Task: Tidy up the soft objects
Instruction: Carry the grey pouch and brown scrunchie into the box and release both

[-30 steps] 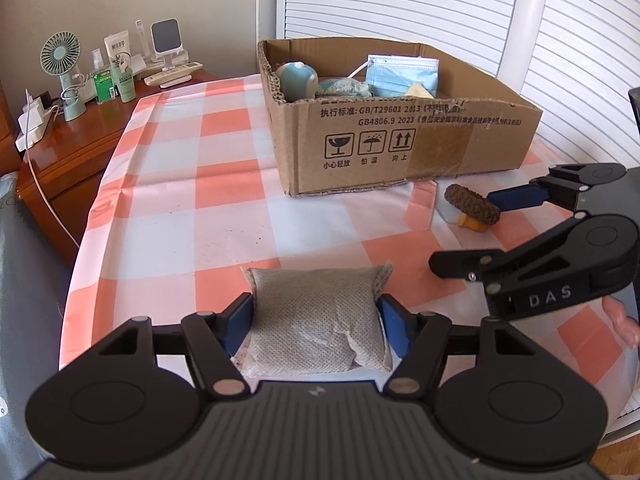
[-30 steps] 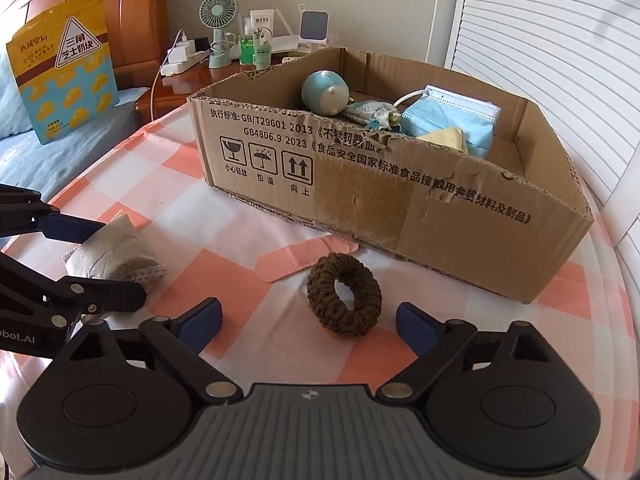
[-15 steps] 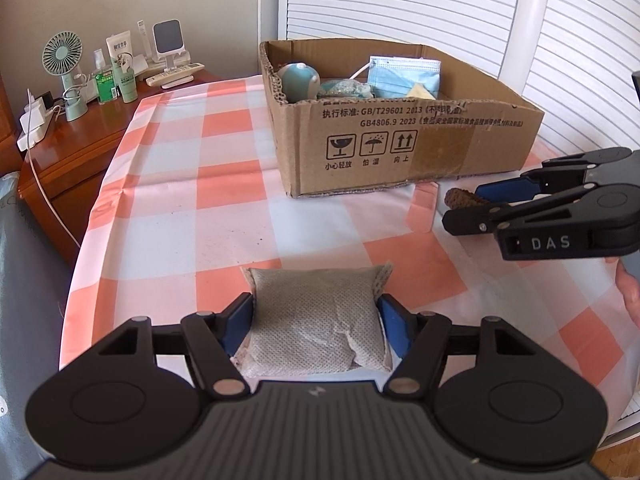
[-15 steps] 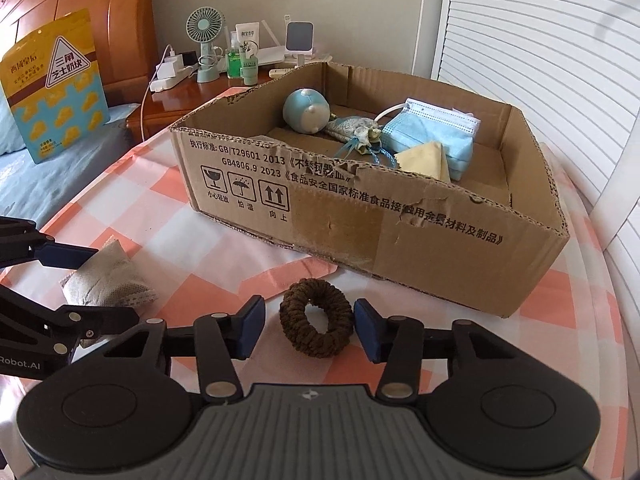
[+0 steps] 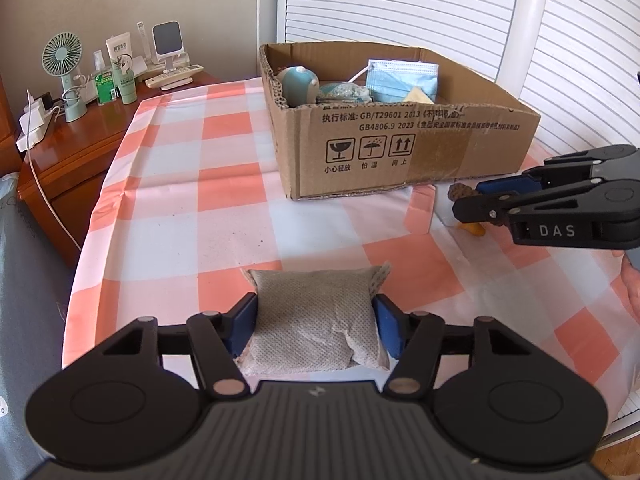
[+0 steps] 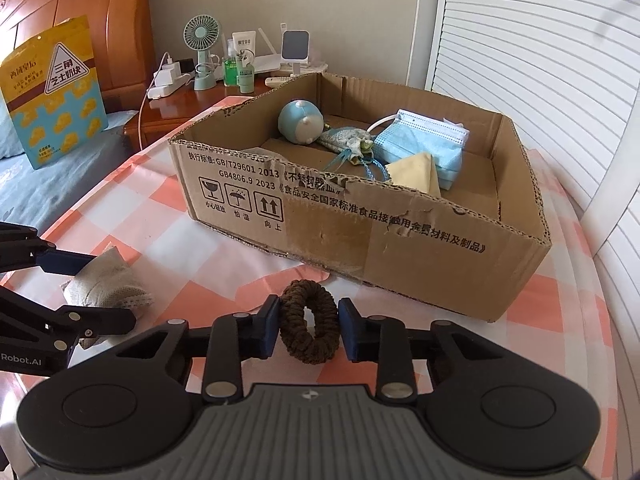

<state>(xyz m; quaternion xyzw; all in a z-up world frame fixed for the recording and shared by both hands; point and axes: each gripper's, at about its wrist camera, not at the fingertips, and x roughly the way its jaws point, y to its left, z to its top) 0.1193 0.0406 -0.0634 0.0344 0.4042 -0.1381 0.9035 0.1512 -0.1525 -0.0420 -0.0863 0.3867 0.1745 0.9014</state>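
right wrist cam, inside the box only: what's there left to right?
Blue plush ball → drawstring pouch → yellow cloth → blue face masks.

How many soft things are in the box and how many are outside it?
In the brown cardboard box: 4 (round blue plush toy, teal drawstring pouch, stack of blue face masks, folded yellow cloth)
Outside, on the checked tablecloth: 2 (grey fabric sachet, brown braided hair scrunchie)
Total: 6

In the left view, the right gripper hides most of the brown hair tie; the small yellow thing under it is unclear.
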